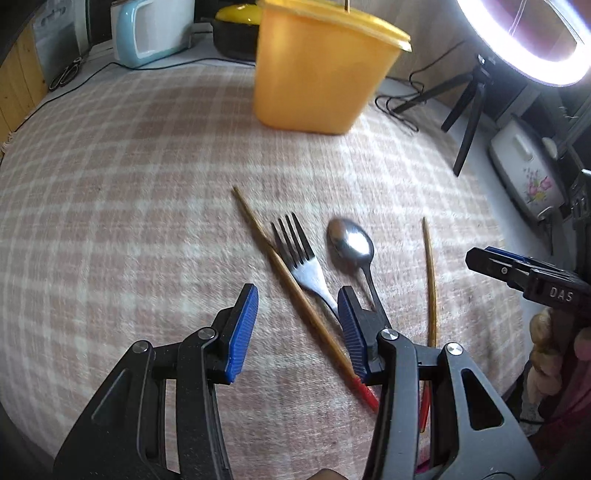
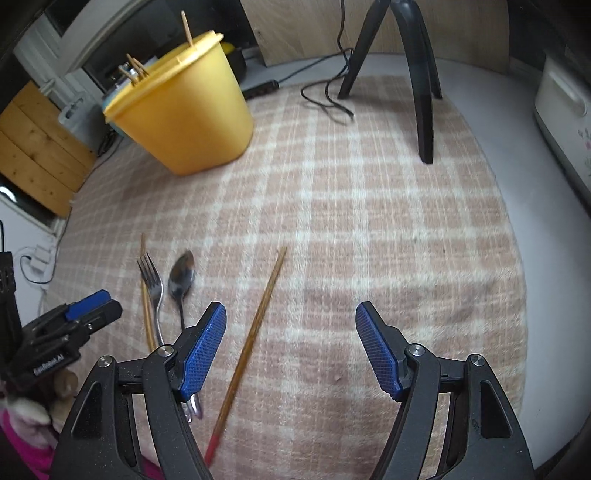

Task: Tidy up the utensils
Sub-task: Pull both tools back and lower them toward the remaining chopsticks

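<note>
On the checked cloth (image 1: 147, 184) lie a red-tipped wooden chopstick (image 1: 291, 288), a metal fork (image 1: 299, 254), a metal spoon (image 1: 351, 240) and a second chopstick (image 1: 430, 280). My left gripper (image 1: 297, 291) is open low over the first chopstick and the fork handle, and neither pad touches them. The right gripper (image 2: 291, 308) is open wide above the second chopstick (image 2: 258, 317), which lies nearer its left finger. A yellow tub (image 2: 184, 110) with chopsticks (image 2: 135, 68) sticking out stands at the back. The fork (image 2: 151, 284) and spoon (image 2: 181, 277) also show in the right wrist view.
A black tripod (image 2: 421, 92) with a ring light (image 1: 517, 37) and a loose cable (image 2: 328, 99) stands behind the cloth. A white flowered cooker (image 1: 524, 173) sits at the right edge. A pale blue appliance (image 1: 147, 33) and scissors (image 1: 66, 74) are at the back left.
</note>
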